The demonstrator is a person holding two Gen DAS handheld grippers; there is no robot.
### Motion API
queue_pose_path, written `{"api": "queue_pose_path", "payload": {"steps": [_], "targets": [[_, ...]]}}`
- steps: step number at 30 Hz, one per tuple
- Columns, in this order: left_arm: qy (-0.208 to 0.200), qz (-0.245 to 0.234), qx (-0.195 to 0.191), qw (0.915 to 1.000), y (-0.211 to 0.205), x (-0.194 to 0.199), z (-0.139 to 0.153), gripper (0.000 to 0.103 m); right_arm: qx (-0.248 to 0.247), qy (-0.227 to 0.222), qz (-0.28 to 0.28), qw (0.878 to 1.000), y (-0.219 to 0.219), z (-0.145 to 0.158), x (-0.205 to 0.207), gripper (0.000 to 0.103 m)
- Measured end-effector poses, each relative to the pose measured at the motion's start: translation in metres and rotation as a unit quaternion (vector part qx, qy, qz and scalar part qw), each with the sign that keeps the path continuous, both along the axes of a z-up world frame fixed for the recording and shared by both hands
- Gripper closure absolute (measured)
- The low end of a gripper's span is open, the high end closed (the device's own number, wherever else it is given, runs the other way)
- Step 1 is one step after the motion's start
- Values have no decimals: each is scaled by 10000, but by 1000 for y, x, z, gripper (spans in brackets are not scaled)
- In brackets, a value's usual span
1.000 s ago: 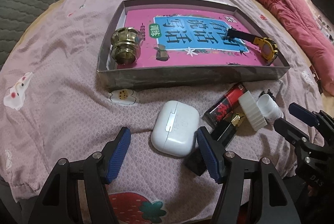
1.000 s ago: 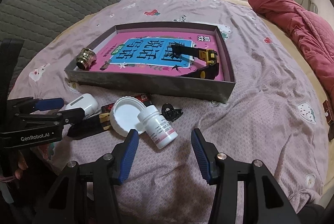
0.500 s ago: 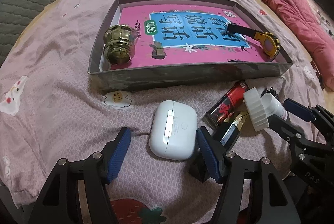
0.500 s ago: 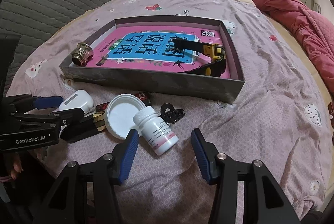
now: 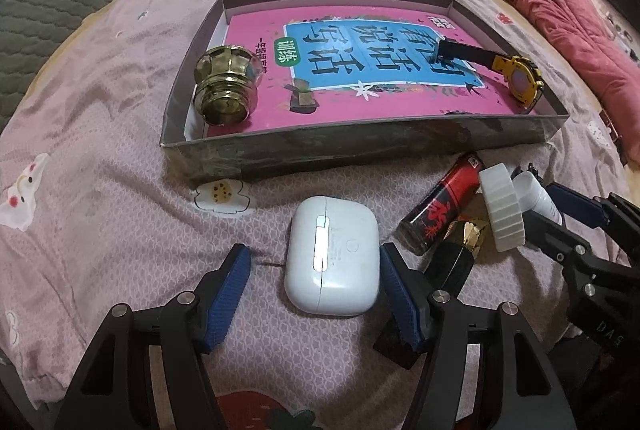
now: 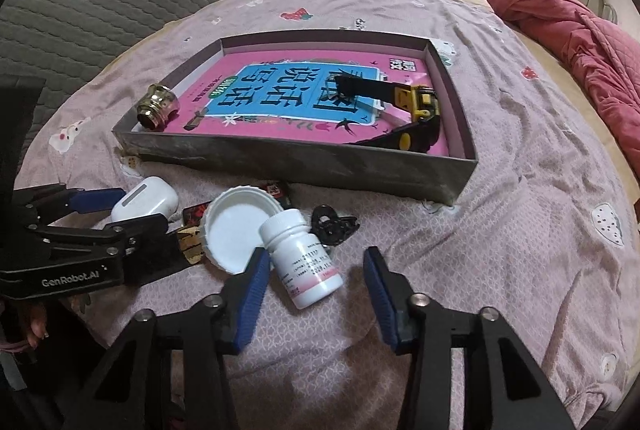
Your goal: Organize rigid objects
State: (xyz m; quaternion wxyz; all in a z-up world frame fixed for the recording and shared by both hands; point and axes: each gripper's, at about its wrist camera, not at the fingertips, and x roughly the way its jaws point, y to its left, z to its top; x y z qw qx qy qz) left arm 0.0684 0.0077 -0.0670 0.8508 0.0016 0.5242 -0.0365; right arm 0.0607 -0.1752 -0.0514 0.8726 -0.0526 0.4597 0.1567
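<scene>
A white earbuds case (image 5: 332, 262) lies on the bedspread between the fingers of my left gripper (image 5: 316, 272), which is open, and the left pad stands clear of it. The case (image 6: 146, 197) and that gripper (image 6: 118, 211) also show in the right wrist view. A white pill bottle (image 6: 304, 262) lies on its side between the fingers of my right gripper (image 6: 316, 272). Its jaws are closing, with the right pad still off the bottle. In the left wrist view the bottle (image 5: 536, 191) sits inside the right gripper (image 5: 558, 216).
A shallow grey box (image 5: 360, 145) behind holds a pink book (image 5: 360, 57), a brass knob (image 5: 226, 89) and a yellow watch (image 5: 520, 81). Between the grippers lie a white lid (image 6: 236, 230), a red-black tube (image 5: 444, 205), a black-gold piece (image 5: 464, 242) and a black clip (image 6: 332, 222). A red quilt (image 6: 560, 29) lies at the right.
The right gripper's jaws have narrowed around the pill bottle. The left gripper has edged slightly forward over the earbuds case and kept its width.
</scene>
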Motion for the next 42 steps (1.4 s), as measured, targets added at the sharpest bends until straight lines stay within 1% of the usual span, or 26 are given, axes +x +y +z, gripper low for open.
{"api": "queue_pose_path", "payload": {"steps": [1,2,6,8,10,12,15,19,23,30,33,42], "targets": [[3,0,3,10000,0,0,0,36,12,8,20,10000,1,0,0,66],[-5,2,8,10000,0,1,0,36,10,18,34,10000,2,-1,0,68],[-52,-25,53,10000,-2,1,-1,37,44,48,70,10000,3,-2,1,69],[-66,-30,48,10000,-2,1,-1,39,220,69,52,9997,0,0,2,72],[-100,-45,53,9999,-2,1,0,44,371,94,6,9993,-4,2,3,73],[-169,-82,108,9998,-4,0,2,57,455,100,-21,9989,-6,4,4,74],[-196,-108,137,9997,-5,-1,2,57,675,147,-104,9976,-11,6,6,74],[-200,1,-137,9997,4,-1,5,58,889,254,-232,9954,-17,6,8,75],[-237,45,-210,9995,7,-3,8,58,949,322,-246,9947,-20,6,8,75],[-381,60,-243,9990,9,-9,16,57,872,486,-143,9949,-13,-1,8,76],[-410,74,-238,9988,11,-11,19,57,941,443,-163,9944,-14,2,7,76],[-684,39,-171,9975,7,-21,39,57,1241,-73,-422,9913,-30,30,1,76]]}}
